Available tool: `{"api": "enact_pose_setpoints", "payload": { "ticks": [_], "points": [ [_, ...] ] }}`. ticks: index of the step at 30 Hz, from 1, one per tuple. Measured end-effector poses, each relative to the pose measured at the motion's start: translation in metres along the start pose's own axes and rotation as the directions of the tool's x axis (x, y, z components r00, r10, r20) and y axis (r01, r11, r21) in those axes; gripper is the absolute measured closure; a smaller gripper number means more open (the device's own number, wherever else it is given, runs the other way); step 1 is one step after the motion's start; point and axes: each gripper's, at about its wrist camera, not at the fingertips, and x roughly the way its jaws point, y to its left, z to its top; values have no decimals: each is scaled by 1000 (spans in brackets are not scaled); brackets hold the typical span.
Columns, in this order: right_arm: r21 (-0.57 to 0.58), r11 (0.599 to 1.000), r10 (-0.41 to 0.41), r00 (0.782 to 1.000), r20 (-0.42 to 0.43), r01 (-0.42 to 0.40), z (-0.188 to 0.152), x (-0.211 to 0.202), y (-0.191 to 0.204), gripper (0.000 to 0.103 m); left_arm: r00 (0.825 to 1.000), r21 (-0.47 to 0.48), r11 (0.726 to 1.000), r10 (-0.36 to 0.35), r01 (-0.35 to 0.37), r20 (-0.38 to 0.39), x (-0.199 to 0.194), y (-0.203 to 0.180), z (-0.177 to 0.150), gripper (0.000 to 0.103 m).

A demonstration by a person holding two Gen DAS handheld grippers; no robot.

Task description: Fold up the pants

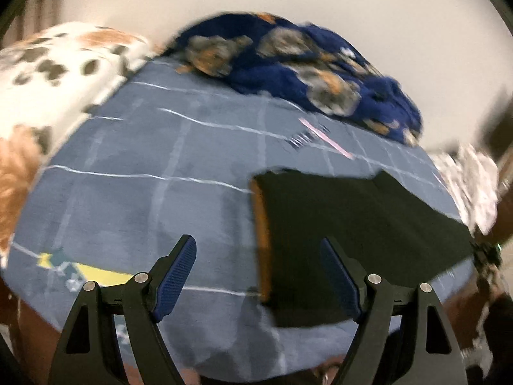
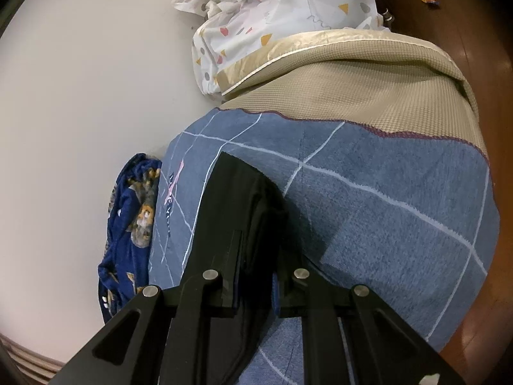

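Observation:
Black pants (image 1: 346, 224) lie folded on the blue checked bedspread (image 1: 128, 199), with an orange-brown band along their left edge. My left gripper (image 1: 259, 276) is open and empty, hovering above the pants' near left edge; its blue pads (image 1: 176, 276) touch nothing. My right gripper (image 2: 256, 272) is shut on a bunched fold of the black pants (image 2: 231, 199), which run away from it across the bedspread (image 2: 400, 224).
A dark blue patterned blanket (image 1: 304, 64) lies at the far side by the wall. A white spotted cloth (image 1: 57, 73) is at the left. A beige quilt (image 2: 368, 86) and white patterned sheet (image 2: 272, 6) lie beyond the pants. Wooden floor (image 2: 481, 32) at right.

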Motion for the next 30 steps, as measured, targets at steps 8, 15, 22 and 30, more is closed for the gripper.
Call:
{"api": "enact_pose_setpoints", "payload": {
  "ticks": [8,15,22,30],
  "points": [
    [7,1000,-7,1000,0,7,0,2,3,90,981,49,996,-64,74,-182,52,-32,-13,44],
    [9,1000,-5,1000,5,5,0,2,2,90,976,53,998,-21,33,-216,70,-34,-14,74],
    [7,1000,-4,1000,15,4,0,2,1,90,986,86,996,27,-13,-167,65,-39,7,89],
    [-7,1000,-3,1000,17,3,-1,2,2,90,989,85,996,47,-36,-137,73,-32,-7,89]
  ]
}}
